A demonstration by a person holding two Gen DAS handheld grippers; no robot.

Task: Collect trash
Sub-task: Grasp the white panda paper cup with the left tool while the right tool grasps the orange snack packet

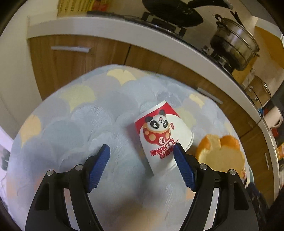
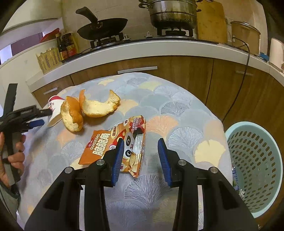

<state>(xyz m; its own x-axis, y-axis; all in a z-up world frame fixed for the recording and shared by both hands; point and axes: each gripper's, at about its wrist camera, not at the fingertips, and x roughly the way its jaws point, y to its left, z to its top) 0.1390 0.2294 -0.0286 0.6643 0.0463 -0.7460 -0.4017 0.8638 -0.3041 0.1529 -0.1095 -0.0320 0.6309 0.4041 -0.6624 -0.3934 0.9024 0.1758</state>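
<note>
A red and white paper cup (image 1: 163, 135) with a panda print lies on its side on the blue patterned tablecloth (image 1: 74, 124). My left gripper (image 1: 141, 145) is open just short of it, and its right finger (image 1: 182, 165) overlaps the cup's wide end. An orange peel (image 1: 220, 152) lies right of the cup. In the right wrist view my right gripper (image 2: 141, 140) stands open over an orange snack wrapper (image 2: 106, 147) lying flat on the cloth. Two peel pieces (image 2: 99, 106) and the cup (image 2: 55, 110) lie farther left, where a hand (image 2: 14, 156) holds the left gripper (image 2: 41, 117).
A mint green perforated basket (image 2: 252, 124) stands on the floor right of the table, with some scraps inside. Behind the table runs a kitchen counter (image 2: 159, 48) with wooden cabinet doors, a black pan (image 2: 103, 28), a steel pot (image 2: 174, 14) and sauce bottles (image 2: 67, 44).
</note>
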